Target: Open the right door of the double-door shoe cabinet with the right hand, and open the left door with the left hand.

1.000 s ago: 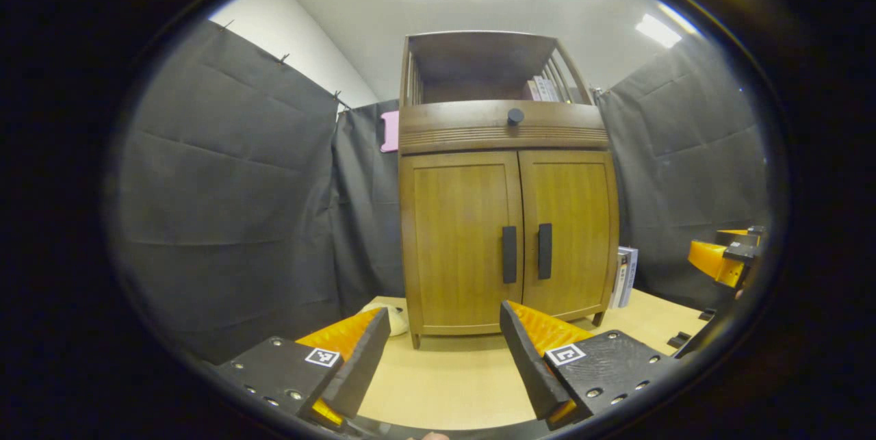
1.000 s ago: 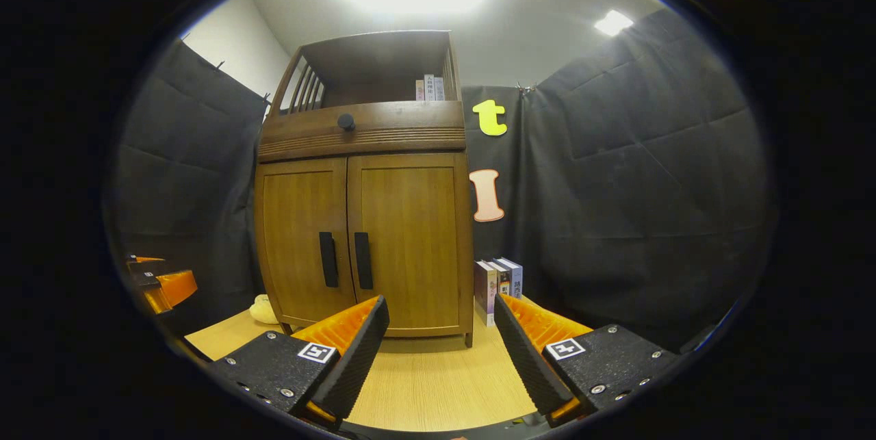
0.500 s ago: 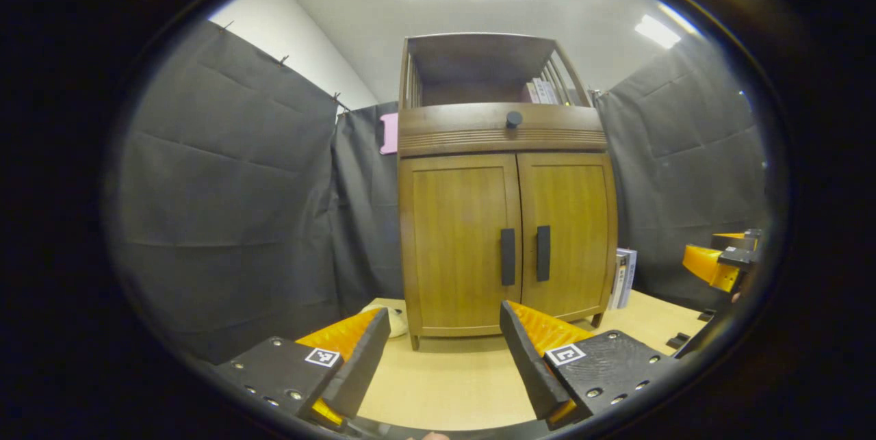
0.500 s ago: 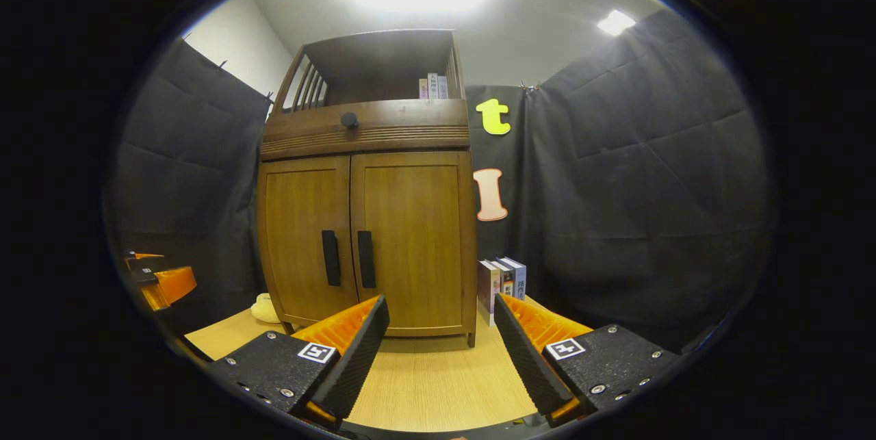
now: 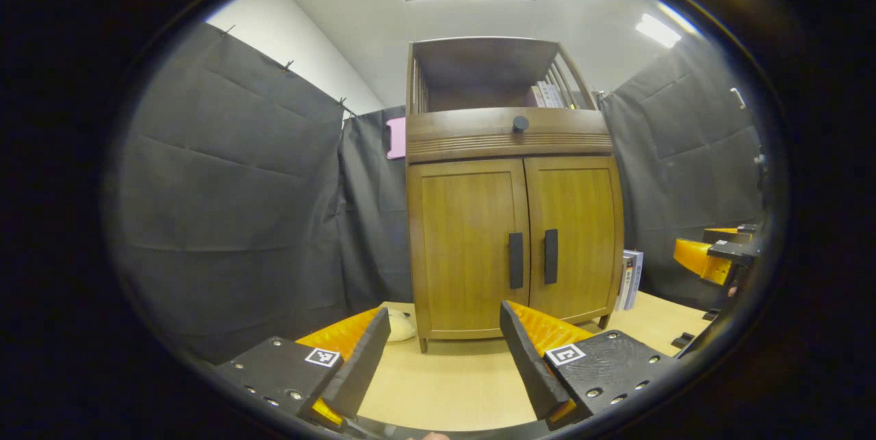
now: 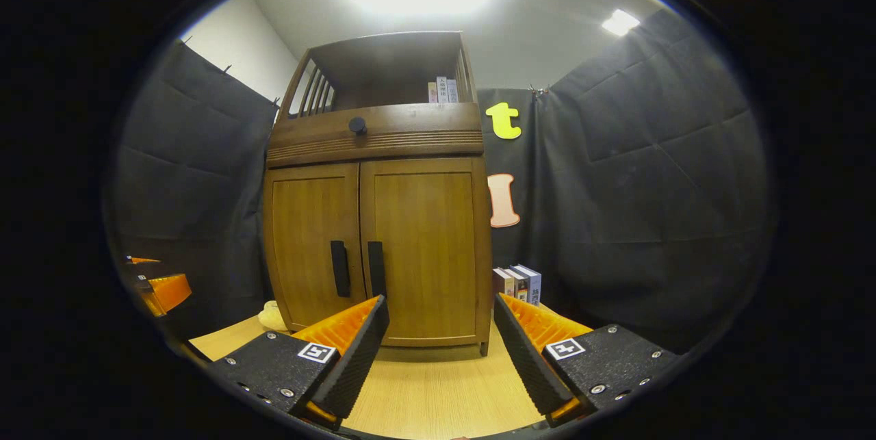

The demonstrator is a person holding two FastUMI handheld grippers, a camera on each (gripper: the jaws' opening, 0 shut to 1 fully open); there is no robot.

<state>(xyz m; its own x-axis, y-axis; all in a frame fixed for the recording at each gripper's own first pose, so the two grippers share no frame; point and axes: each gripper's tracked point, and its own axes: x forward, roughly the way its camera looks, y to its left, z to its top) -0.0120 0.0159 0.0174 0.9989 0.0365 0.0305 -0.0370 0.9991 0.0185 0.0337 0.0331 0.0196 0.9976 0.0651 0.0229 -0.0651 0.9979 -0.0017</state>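
In front of the brown wooden double-door shoe cabinet on the table, doors closed | left gripper, right gripper both spread, empty | risk: adjacent black handles, wrong-door grab.

A light wooden table carries the shoe cabinet, upright books and a pale object.

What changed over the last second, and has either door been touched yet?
Not yet. Both views drifted slightly: the cabinet slid a little right and lower in each, so both hands shifted somewhat. Nothing was gripped or released. Left tongs and right tongs stay open, short of the handles. The left door and right door remain closed; the books beside the cabinet are unmoved.
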